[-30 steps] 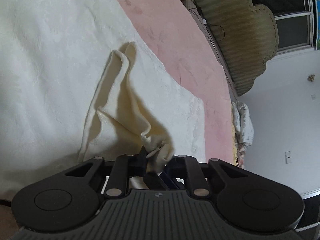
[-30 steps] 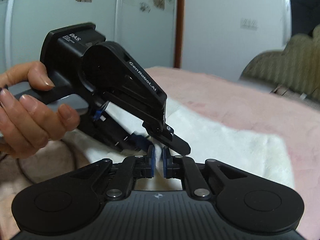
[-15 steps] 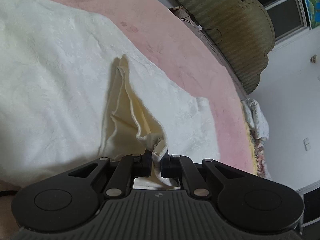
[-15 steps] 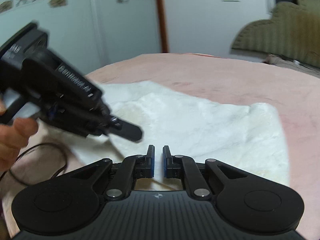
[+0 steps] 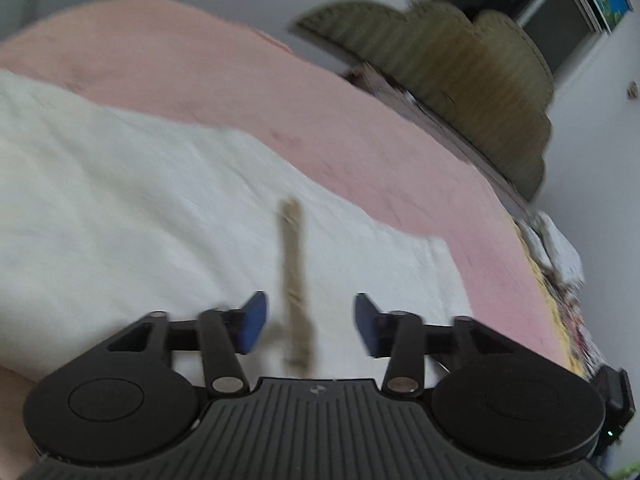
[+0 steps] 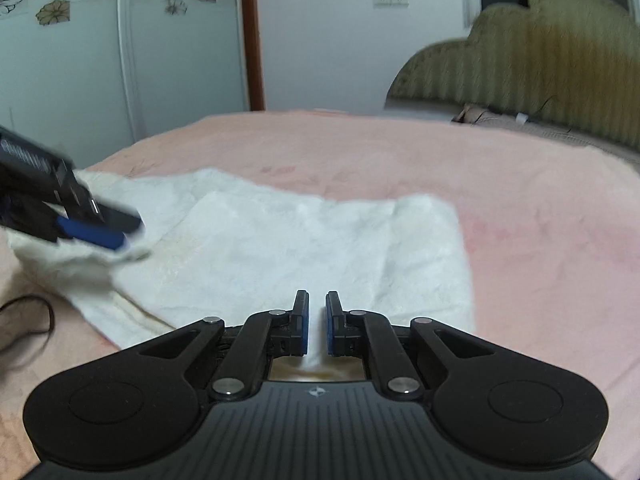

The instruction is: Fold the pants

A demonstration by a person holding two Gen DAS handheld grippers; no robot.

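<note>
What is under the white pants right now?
The white pants lie on the pink bedspread, which shows past their edges. A folded layer covers part of the pants; whatever lies beneath the cloth itself is hidden.

pink bedspread (image 6: 400,160), olive scalloped headboard (image 6: 540,60), black cable (image 6: 36,316), flowered wardrobe doors (image 6: 80,60)

We see the pants (image 6: 304,240) as cream-white cloth with a faint raised pattern, lying spread and mostly flat on the pink bed (image 6: 440,160). An upper layer lies folded over a wider lower one, whose edge shows along the left. The right edge runs fairly straight. In the blurred left wrist view, a thin upright ridge of fabric (image 5: 294,280) stands on the pants (image 5: 120,200).
</note>
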